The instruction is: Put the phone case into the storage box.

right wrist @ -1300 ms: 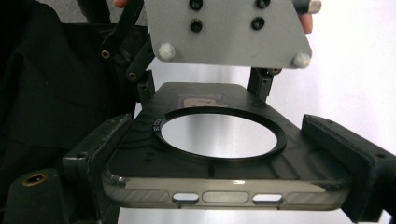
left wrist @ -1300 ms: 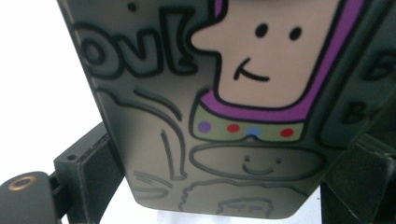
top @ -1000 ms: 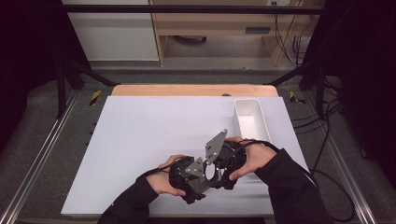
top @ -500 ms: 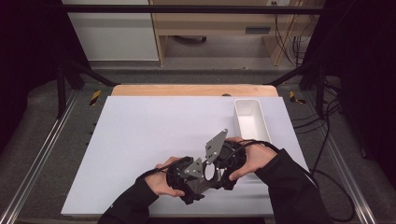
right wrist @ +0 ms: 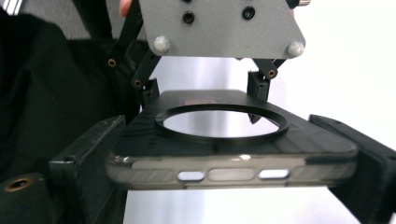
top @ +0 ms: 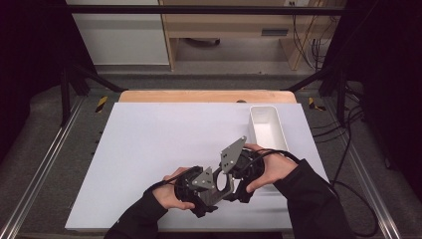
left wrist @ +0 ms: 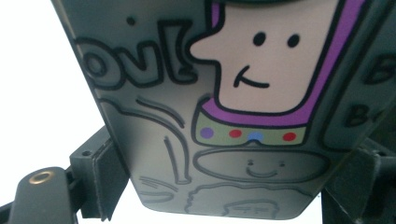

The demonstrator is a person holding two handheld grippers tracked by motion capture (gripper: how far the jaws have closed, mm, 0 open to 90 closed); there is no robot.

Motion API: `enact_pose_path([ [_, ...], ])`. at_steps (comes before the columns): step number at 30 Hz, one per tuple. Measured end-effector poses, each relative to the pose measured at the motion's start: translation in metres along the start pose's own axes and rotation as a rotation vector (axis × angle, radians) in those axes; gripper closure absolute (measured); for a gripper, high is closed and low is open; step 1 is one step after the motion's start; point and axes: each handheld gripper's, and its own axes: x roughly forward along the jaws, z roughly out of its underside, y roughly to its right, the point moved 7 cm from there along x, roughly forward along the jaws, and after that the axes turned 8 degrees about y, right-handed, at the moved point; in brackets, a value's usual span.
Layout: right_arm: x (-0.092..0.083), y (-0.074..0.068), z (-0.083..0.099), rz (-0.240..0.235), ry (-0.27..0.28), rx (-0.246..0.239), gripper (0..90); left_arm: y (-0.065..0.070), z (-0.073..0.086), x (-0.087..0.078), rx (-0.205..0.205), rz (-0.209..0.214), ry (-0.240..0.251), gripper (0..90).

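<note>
Phone case (right wrist: 231, 149) is held flat between the two grippers, above the near edge of the desk (top: 149, 144). Right gripper (top: 238, 180) jaws pinch its short end with the port cutouts; left gripper (top: 211, 185) jaws pinch the far end. Long axis runs gripper to gripper. White tray (top: 267, 128) lies just beyond the right hand.

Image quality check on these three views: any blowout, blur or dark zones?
Left gripper view: table background blown out white, phone case close and slightly soft. Right gripper view: case edge sharp, table bright behind it. High view: white table evenly lit, surroundings dark.
</note>
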Motion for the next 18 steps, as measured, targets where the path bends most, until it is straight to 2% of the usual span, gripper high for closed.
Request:
enact_pose_path([
  [3,-0.004,0.000,-0.002,0.037,0.054,-0.006,4.5,-0.002,-0.001,-0.003,-0.015,-0.001,0.026,11.5],
  [5,-0.008,0.001,-0.005,0.042,0.116,0.008,3.1,-0.002,-0.002,-0.004,-0.020,-0.001,0.039,11.5],
  [7,-0.014,0.003,-0.006,0.067,0.170,0.020,2.4,-0.003,-0.002,-0.006,-0.027,-0.001,0.054,11.5],
  [14,-0.028,0.008,0.001,0.146,0.322,0.072,1.6,-0.005,-0.004,-0.009,-0.058,-0.002,0.117,11.4],
  [18,-0.032,0.008,0.008,0.165,0.362,0.094,1.7,-0.008,-0.004,-0.010,-0.074,-0.014,0.160,11.4],
])
